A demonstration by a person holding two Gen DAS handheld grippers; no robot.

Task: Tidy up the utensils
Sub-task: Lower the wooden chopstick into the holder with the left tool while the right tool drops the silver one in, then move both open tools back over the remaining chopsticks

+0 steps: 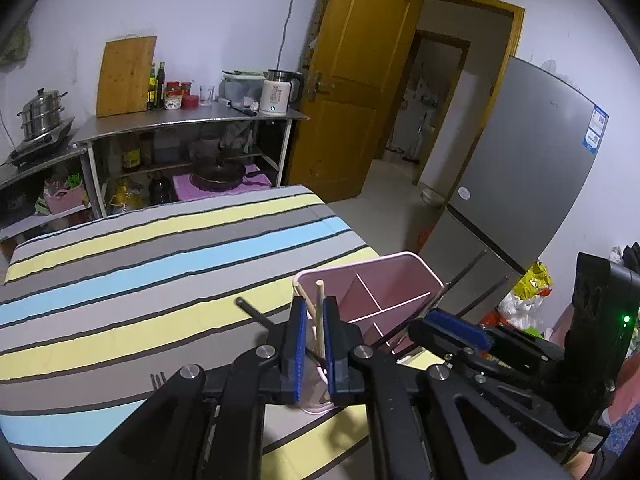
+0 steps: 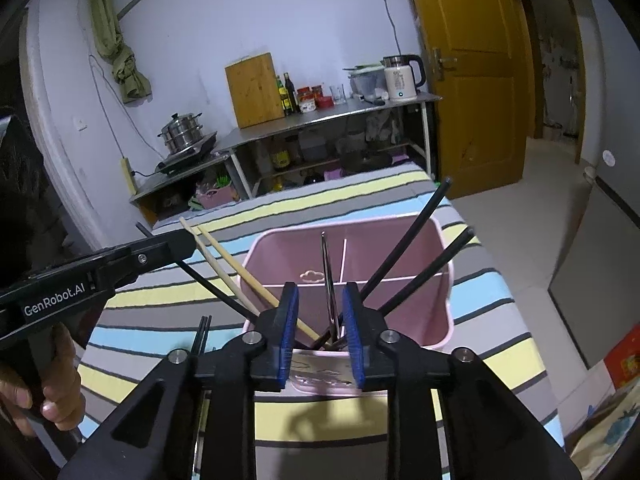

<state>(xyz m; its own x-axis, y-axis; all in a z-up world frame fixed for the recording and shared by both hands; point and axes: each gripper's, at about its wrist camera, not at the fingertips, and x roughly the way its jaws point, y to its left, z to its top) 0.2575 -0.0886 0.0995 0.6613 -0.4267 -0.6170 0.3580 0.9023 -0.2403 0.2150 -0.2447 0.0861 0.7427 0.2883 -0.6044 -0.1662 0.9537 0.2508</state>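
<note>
Near the table's (image 2: pixel 500 300) right edge, a pink caddy (image 2: pixel 400 236) stands on the striped cloth, and both tools are brought over its near compartment. The left hand-held gripper (image 1: pixel 315 316) is nearly shut on a wooden chopstick (image 1: pixel 320 320), whose lower end already dips below the caddy's near rim; a second wooden stick leans beside it. The right hand-held gripper (image 2: pixel 320 312) has its jaws parted, and a thin metal utensil (image 2: pixel 327 276) stands upright between the pads; no pad is seen pressing on it, so it is judged released into the caddy rather than held.

Several risks are judged from this layout. The caddy sits close to the right edge and is light plastic; a sideways push from either tool, or a chopstick levered against its wall, could tip it or slide it off. Black chopsticks (image 2: pixel 404 244) already lean out over the far right rim, and more weight there could add to the tilt. If the wooden chopstick is let go while slanted, it could spring out onto the cloth or jam across the divider. The two tools are crowded over one compartment, so a collision between them is possible. A dark fork (image 2: pixel 201 334) lies on the cloth just left of the caddy, near the table's front edge, not yet collected.
</note>
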